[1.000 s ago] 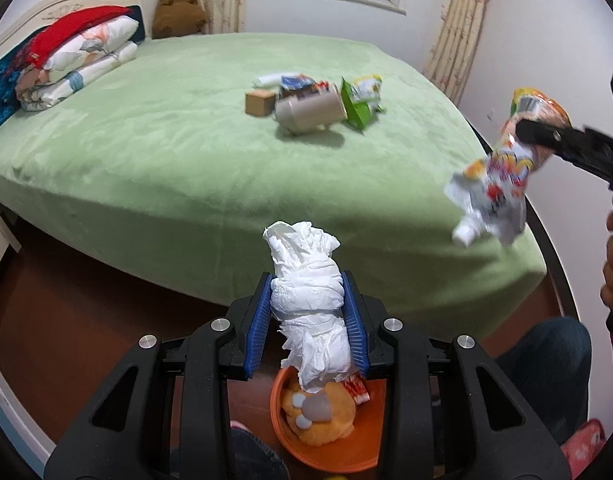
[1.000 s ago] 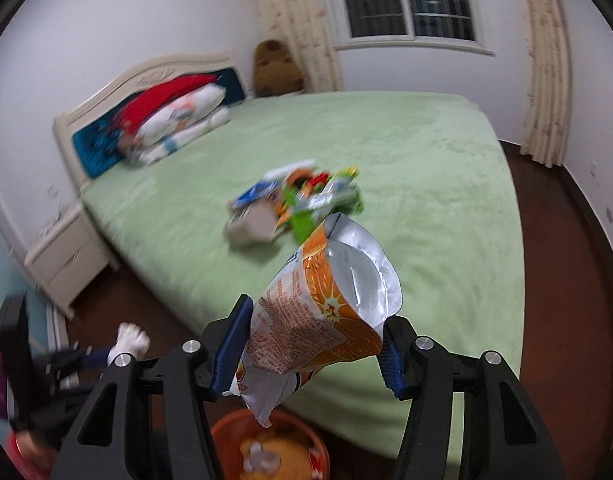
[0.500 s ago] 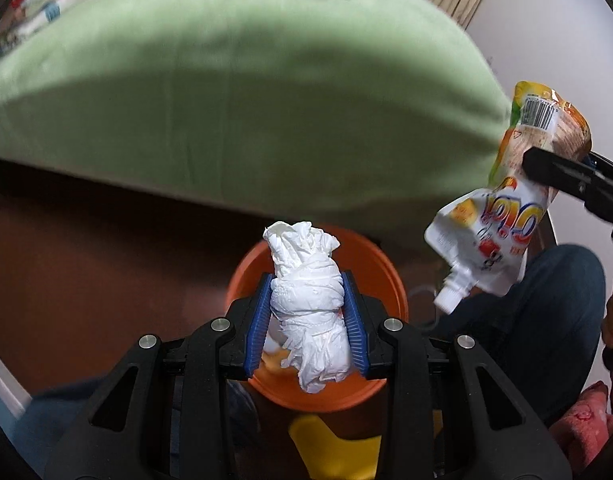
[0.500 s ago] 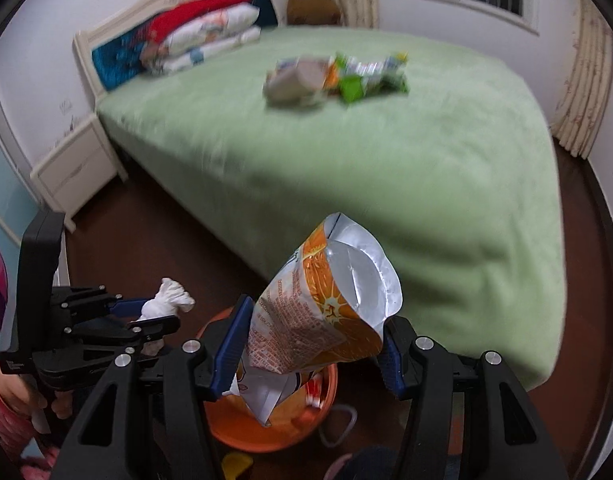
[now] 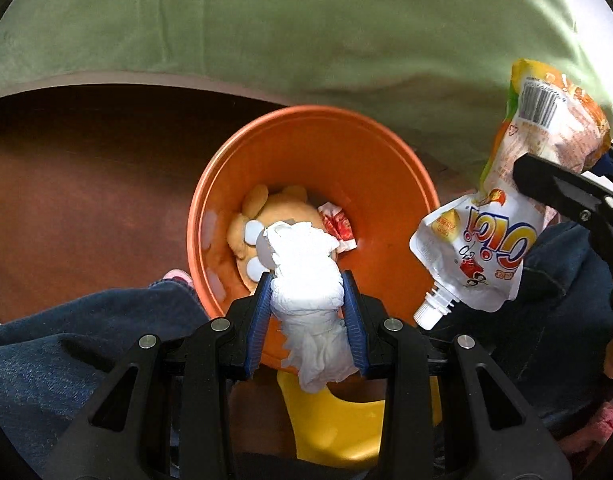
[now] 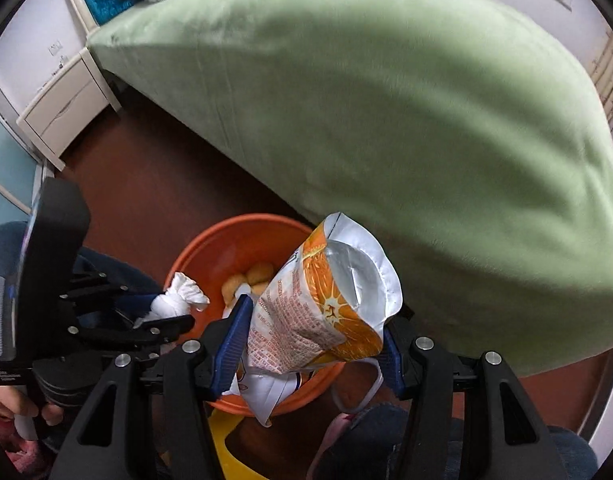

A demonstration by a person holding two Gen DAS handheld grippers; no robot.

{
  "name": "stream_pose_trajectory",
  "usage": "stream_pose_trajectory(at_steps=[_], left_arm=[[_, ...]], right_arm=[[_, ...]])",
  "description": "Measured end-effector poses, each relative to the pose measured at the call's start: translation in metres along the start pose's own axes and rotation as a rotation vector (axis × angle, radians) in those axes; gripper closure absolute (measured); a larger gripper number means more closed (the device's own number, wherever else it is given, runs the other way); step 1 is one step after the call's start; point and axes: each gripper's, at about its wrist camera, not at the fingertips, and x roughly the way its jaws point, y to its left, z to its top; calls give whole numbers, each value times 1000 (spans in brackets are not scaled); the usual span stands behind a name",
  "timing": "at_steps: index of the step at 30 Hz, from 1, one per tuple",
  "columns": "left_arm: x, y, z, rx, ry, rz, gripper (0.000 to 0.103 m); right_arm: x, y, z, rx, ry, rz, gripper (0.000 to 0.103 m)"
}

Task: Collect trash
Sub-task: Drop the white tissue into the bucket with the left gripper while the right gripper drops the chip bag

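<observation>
The left tool (image 5: 306, 312) grips a tissue wad (image 5: 306, 280) above the orange bin (image 5: 370, 152); the right tool (image 6: 314, 344) clamps a juice pouch (image 6: 326, 304) over the bin's right rim, so it may drop outside.

Black grippers (image 5: 308, 312), blue pads (image 5: 258, 320), jeans (image 5: 66, 340)

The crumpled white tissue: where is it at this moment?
The crumpled white tissue is clamped in the left gripper, directly above the orange bin on the floor beside the green bed.
</observation>
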Motion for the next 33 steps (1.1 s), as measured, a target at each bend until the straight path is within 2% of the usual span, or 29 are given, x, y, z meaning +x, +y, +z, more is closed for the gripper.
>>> stream_pose_trajectory(at_steps=[6,8,9,10,11,13,21,29,33], left_arm=[[7,3,-3,6,21,17,69],[6,2,-2,6,20,24,67],[7,3,0,3,18,31,58],[6,3,1,0,13,39,52],[5,4,0,-1,4,47,49],[2,6,2,-6,-11,61,32],[-3,8,4,-23,-17,60,31],[-6,5,3,-15,-31,61,31],[-19,5,7,-8,-62,60,31]], right_arm=[[18,0,-3,0,47,-11,46],[23,-1,-2,-3,60,-8,43],[24,-1,-1,-1,61,-10,27],[23,-1,1,2,48,-14,24],[21,-1,5,6,24,-15,21],[16,-3,7,14,0,-21,20],[4,-20,10,111,-43,-1,20],[-8,-22,8,119,-63,19,20],[-24,-25,14,113,-104,15,20]])
